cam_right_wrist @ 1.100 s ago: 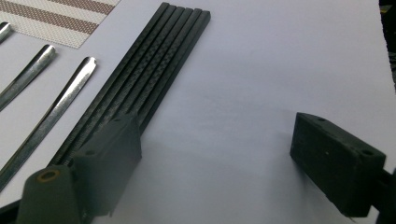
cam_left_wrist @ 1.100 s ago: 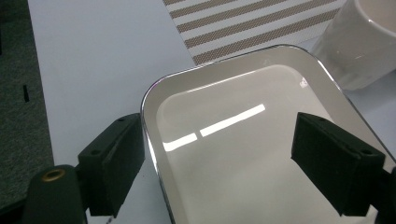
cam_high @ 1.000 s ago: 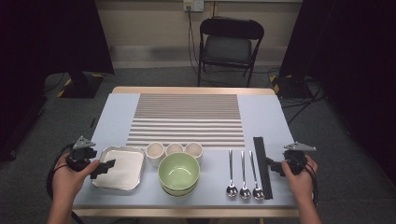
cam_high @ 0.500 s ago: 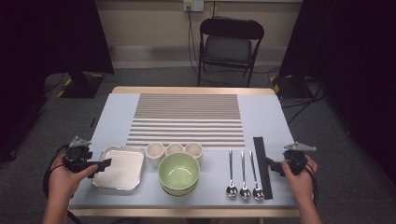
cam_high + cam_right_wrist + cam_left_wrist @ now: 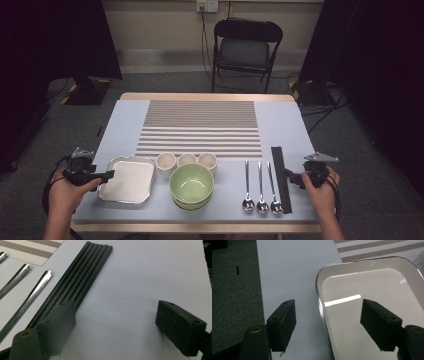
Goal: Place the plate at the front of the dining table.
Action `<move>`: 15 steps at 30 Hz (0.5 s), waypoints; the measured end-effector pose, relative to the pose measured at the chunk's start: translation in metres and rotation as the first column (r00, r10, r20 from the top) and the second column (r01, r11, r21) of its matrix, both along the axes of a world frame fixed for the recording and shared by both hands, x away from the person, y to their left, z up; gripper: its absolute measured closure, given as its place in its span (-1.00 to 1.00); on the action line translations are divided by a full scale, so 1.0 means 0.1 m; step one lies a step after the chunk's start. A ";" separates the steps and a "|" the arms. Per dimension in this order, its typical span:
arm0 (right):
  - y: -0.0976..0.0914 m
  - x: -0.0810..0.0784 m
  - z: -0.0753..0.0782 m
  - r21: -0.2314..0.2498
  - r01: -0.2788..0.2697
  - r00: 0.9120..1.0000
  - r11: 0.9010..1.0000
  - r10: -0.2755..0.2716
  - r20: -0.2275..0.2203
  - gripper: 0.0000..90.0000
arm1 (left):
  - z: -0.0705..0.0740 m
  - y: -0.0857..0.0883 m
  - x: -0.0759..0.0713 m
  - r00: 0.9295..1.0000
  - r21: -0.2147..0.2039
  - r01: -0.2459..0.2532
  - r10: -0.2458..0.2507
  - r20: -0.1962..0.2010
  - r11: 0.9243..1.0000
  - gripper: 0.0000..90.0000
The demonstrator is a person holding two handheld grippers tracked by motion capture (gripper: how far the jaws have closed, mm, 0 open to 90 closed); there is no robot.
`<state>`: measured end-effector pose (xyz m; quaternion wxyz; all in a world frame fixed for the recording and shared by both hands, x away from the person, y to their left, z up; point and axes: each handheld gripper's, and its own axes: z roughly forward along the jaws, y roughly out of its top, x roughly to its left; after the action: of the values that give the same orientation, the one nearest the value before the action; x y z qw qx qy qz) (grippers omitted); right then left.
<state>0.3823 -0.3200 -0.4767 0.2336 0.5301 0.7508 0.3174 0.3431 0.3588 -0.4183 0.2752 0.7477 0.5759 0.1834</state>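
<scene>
- Tray (image 5: pixel 127 180): a shallow, rounded-corner rectangle of polished metal with a raised rolled rim and a glossy pale floor that mirrors a strip of light; it lies flat at the near left of the table, just left of the bowls.
- Left gripper (image 5: pixel 102 175): matte black, blocky jaws set apart astride the tray's left rim, one jaw over the bare table, the other over the tray floor; the jaws have just been closing, and neither pad touches the rim yet.
- Bowls (image 5: pixel 191 184): smooth, round, pale green, stacked, touching nothing visible but close to the cups.
- Cups (image 5: pixel 186 160): three small cream cylinders in a row just behind the bowls.
- Spoons (image 5: pixel 260 185): three slim, shiny metal ones, side by side.
- Chopsticks (image 5: pixel 82 277): straight black sticks with a woven texture, laid tight together.
- Right gripper (image 5: pixel 116 325): jaws wide apart over bare table, one jaw beside the chopsticks.
- Mat (image 5: pixel 200 127): ribbed, brown-and-white striped.
</scene>
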 end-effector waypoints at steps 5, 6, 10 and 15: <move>0.00 0.00 0.00 -0.001 0.000 1.000 1.000 0.000 0.001 -0.66 | -0.03 0.03 0.00 1.000 0.026 0.000 0.001 -0.030 1.000 -0.21; 0.00 0.00 0.00 0.000 0.000 1.000 1.000 0.000 0.000 -0.66 | -0.03 0.03 -0.01 0.999 0.032 -0.009 0.010 -0.036 0.999 -0.18; 0.00 0.00 0.00 0.000 0.000 1.000 1.000 0.000 0.000 -0.66 | -0.05 0.04 -0.01 1.000 0.035 -0.008 0.008 -0.012 0.999 -0.11; 0.00 0.00 0.00 0.000 0.000 1.000 1.000 0.000 0.001 -0.66 | -0.05 0.04 -0.01 1.000 0.005 -0.006 0.006 0.011 1.000 -0.05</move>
<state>0.3823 -0.3201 -0.4767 0.2338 0.5298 0.7510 0.3174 0.3422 0.3627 -0.4237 0.2756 0.7456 0.5763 0.1897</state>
